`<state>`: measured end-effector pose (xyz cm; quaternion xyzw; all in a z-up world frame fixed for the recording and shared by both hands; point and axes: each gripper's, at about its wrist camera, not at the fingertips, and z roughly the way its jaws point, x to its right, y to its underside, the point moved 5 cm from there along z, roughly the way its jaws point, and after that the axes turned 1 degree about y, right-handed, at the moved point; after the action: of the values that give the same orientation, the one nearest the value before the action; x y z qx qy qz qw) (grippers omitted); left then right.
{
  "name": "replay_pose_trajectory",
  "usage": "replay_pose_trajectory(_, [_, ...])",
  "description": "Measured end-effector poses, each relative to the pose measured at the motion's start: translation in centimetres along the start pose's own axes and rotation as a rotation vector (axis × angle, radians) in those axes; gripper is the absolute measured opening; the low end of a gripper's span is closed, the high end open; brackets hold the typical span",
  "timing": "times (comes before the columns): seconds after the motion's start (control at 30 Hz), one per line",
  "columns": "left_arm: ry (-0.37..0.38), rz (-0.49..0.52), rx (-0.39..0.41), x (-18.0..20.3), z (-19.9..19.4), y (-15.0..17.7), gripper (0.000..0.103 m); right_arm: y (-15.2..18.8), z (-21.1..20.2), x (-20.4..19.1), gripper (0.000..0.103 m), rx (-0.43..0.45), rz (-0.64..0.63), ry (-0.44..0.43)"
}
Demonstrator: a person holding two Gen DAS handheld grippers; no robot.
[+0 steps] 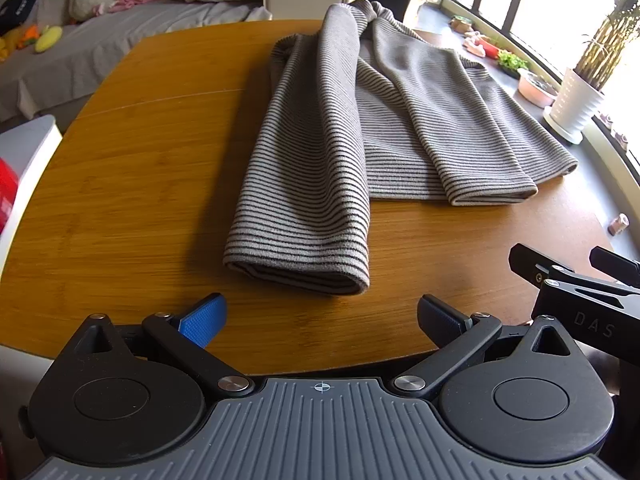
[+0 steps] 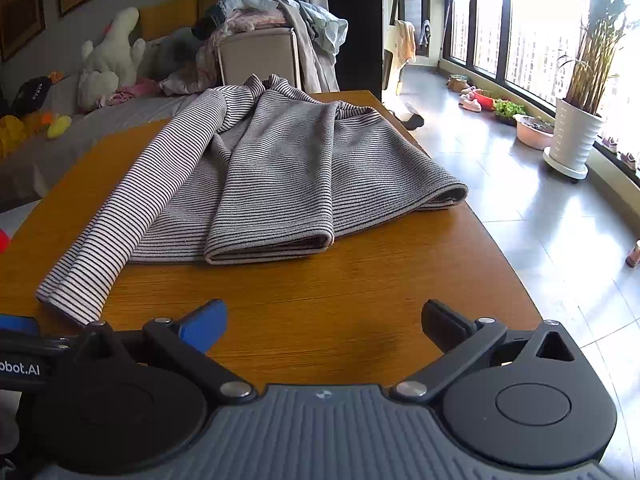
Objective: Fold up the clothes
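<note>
A grey striped long-sleeved top (image 1: 372, 120) lies on the wooden table (image 1: 132, 184), both sleeves folded lengthwise over its body. One sleeve cuff (image 1: 298, 264) points at my left gripper (image 1: 320, 320), which is open and empty just short of it at the table's near edge. In the right wrist view the top (image 2: 280, 160) lies ahead, its other folded sleeve end (image 2: 272, 246) nearest. My right gripper (image 2: 324, 326) is open and empty above bare table. The right gripper's body shows at the left wrist view's right edge (image 1: 580, 292).
A sofa (image 1: 80, 48) with plush toys and clothes lies beyond the table. A laundry-piled box (image 2: 260, 56) stands behind it. A white plant pot (image 2: 576, 140) and bowls sit on the tiled floor by the window at right.
</note>
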<state>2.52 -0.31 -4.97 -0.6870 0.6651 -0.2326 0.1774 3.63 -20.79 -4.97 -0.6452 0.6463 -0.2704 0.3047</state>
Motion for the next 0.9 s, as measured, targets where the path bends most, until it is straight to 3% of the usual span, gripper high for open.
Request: replay_pose_trajectory(0.9, [-0.002, -0.019, -0.001, -0.22, 0.2, -0.44, 0.103, 0.41, 0.34, 0.1, 0.103, -0.026, -0.01, 0.01])
